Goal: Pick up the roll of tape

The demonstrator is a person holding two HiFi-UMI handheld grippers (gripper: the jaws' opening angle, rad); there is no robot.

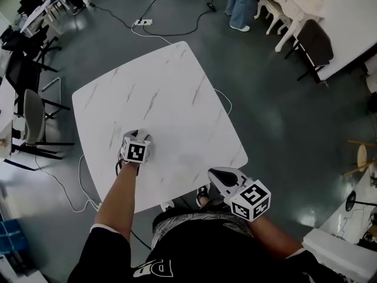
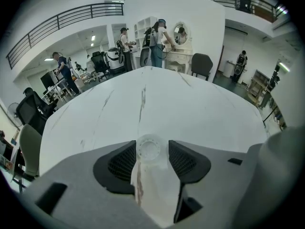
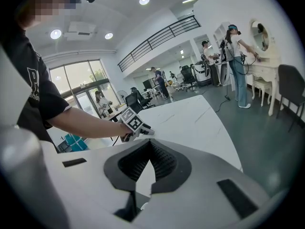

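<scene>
A small clear roll of tape (image 2: 149, 150) lies flat on the white marble table (image 2: 190, 109), between the black pads of my left gripper (image 2: 152, 142). The pads stand close on either side of the roll without squeezing it, so this gripper is open. In the head view the left gripper (image 1: 140, 136) points down at the table's near-left part and hides the tape. My right gripper (image 1: 215, 174) hangs off the table's near right edge over the floor. In its own view the right gripper (image 3: 149, 144) is shut with nothing between the tips, and it looks toward the left gripper (image 3: 135, 126).
The table (image 1: 171, 99) stands on a dark floor. Chairs (image 1: 29, 114) stand to the left. A power strip (image 1: 143, 22) with cables lies beyond the far edge. A person (image 1: 240, 5) and white furniture (image 1: 294, 10) are at the back right.
</scene>
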